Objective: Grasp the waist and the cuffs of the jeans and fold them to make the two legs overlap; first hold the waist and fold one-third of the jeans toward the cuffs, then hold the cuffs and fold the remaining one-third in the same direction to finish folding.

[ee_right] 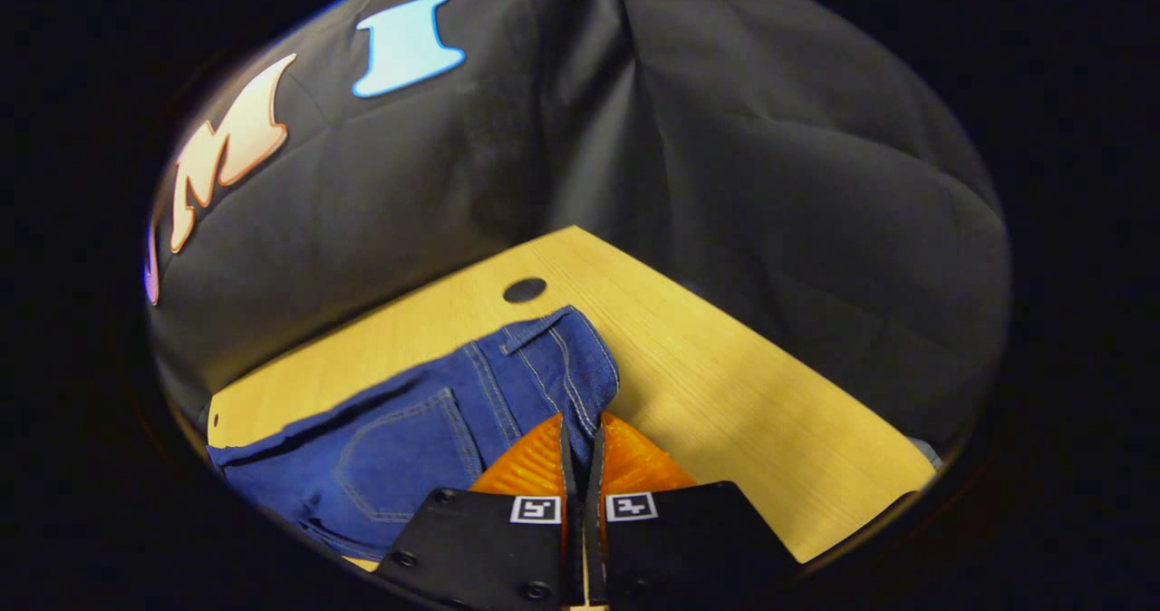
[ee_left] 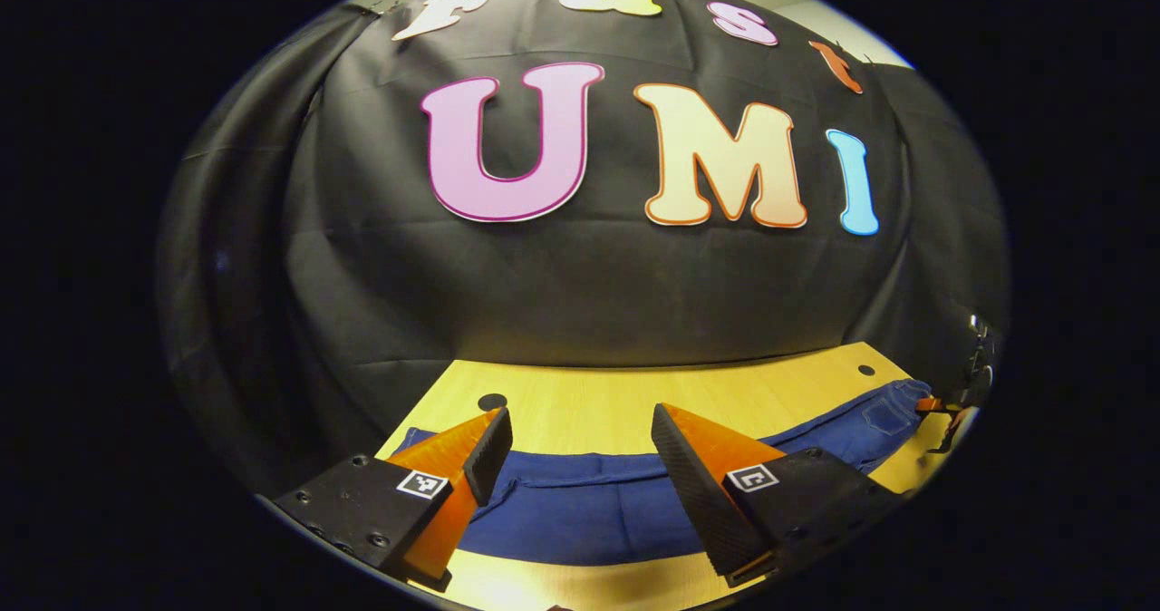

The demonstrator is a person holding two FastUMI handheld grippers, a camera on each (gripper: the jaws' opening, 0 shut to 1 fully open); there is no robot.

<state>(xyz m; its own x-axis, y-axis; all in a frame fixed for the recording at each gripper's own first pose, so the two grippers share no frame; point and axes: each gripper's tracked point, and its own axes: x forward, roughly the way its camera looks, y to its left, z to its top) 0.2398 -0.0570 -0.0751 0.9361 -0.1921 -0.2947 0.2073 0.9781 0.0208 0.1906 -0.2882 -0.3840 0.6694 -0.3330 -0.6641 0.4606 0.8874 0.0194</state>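
Jeans folding, barely started

Jeans [ee_left: 580,511] lie flat across the table [ee_right: 725,357]. Right gripper [ee_right: 580,430] is pinched closed on the waist edge, left gripper [ee_left: 580,448] hangs wide open over the legs. All folds left, I'd say.

Left tool [ee_left: 580,461] hangs above the desk [ee_left: 598,393] with its jaws spread wide, nothing between them. Blue jeans [ee_left: 580,511] lie flat across the desk below the fingertips. The right tool [ee_left: 942,407] shows at the jeans' far end.
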